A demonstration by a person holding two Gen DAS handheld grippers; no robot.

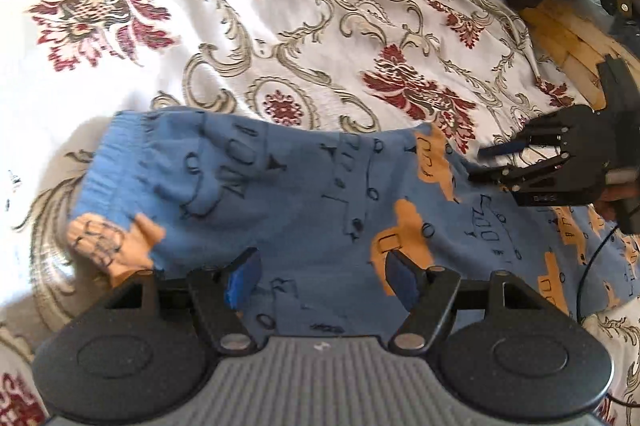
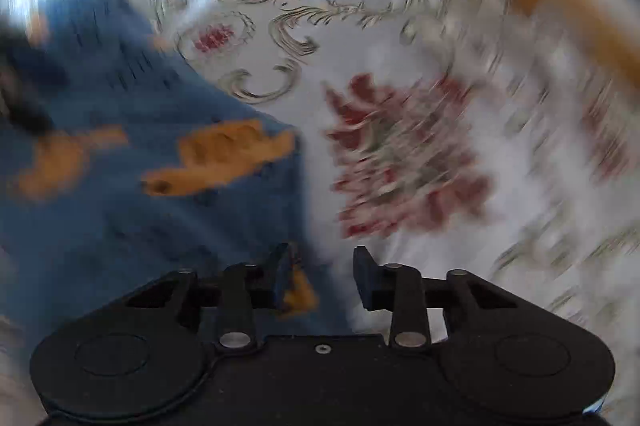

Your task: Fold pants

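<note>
covering the bed is a white bedspread (image 1: pixel 280 6) with red floral and grey scroll patterns, and on it lie the blue pants (image 1: pixel 280 194) with orange vehicle prints, spread flat. left gripper (image 1: pixel 320 278) hangs just above the pants, jaws wide apart, holding nothing. right gripper (image 2: pixel 322 278), blurred in its own view, is at the pants' edge, jaws parted and empty.

I see my left gripper (image 1: pixel 322 280): black linkages, blue pads (image 1: pixel 242 280), silver pivot screws, a ribbed grey body. My right gripper (image 2: pixel 322 276) is all black.
</note>
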